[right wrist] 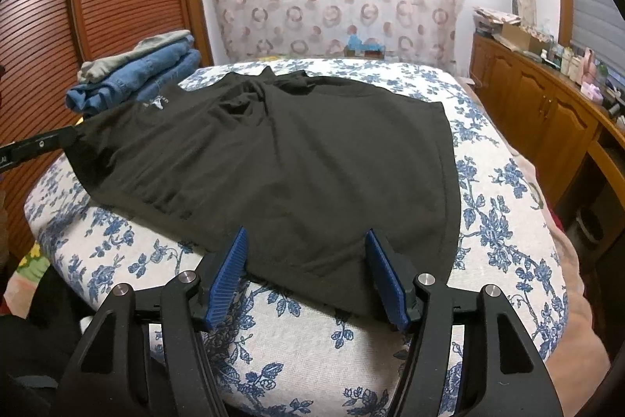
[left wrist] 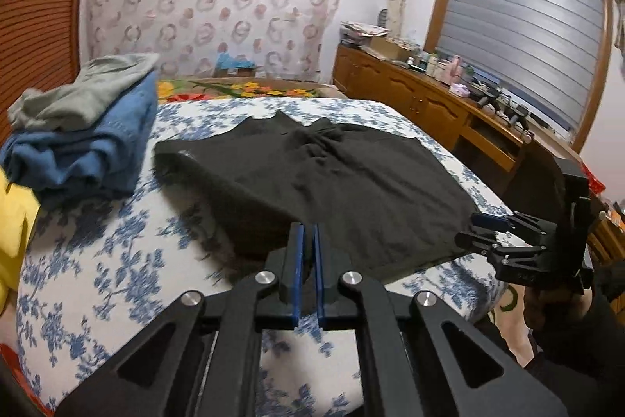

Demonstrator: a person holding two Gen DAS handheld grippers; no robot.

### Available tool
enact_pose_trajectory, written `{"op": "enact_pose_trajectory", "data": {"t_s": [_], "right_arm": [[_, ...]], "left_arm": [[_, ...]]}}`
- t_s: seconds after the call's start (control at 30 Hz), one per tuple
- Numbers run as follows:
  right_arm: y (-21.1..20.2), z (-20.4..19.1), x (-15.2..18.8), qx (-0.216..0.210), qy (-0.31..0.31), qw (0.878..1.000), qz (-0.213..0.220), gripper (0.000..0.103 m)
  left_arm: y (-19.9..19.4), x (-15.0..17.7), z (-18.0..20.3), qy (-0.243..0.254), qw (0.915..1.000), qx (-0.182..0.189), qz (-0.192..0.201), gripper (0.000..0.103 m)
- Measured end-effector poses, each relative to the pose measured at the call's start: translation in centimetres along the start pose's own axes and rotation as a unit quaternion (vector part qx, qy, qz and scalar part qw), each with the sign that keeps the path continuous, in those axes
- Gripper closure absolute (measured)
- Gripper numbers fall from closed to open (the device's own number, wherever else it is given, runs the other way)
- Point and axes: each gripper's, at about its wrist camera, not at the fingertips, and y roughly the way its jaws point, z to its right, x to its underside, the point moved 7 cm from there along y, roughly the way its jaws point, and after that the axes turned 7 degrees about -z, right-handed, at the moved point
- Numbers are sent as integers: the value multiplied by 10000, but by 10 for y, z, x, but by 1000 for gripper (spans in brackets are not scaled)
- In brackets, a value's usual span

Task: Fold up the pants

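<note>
Bed (right wrist: 508,190) with the blue-floral cover carries everything. The black pants (right wrist: 273,159) lie spread flat across it, near hem at the edge closest to both cameras, bunched waist/crotch at the far side.

Handling, my read: soft, limp knit, light, no stiffness — it'll sag and drag on the cover rather than slide clean, and a single-layer pinch will peel the top ply off. Best take is at the near hem corners, both layers together, one tool per corner, then carry toward the far end.

Folded stack (left wrist: 90,139) — blue denim with a grey piece on top — sits on the far-left corner of the bed, just beside the pants' left edge; it looks apart in the left view, but I can't tell in the right view.

Right tool (right wrist: 308,272): jaws spread wide, straddling the near hem, nothing pinched yet. Left tool (left wrist: 308,260): pads nearly pressed together, dark cloth showing in the slit — looks like it's pinching the hem, can't confirm the bite.

View differences:
- Left view shows the right tool (left wrist: 474,229) from the side at the pants' right corner, plus a yellow item (left wrist: 15,221) at far left.
- Right view shows small white print on the pants' left part, and the left tool (right wrist: 66,137) at the left edge.
</note>
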Motion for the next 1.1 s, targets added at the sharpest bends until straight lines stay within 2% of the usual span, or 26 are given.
{"op": "enact_pose_trajectory", "data": {"t_s": [0.47,0.87,0.97,1.1], "right_arm": [[-8,7,0,54,27,10000,67,39],[-18,18,-5,19,102,9998,167,39],[-19,19,-5,20,121,9998,180,39],[-19,20,-5,17,129,9998,181,39]], "left_arm": [[23,-37,34,312,9987,390,-99,102],[41,-69,83,653,9945,778,-250,102],[41,-66,81,682,9953,630,-278,97],[41,-63,70,620,9962,523,-321,76]]}}
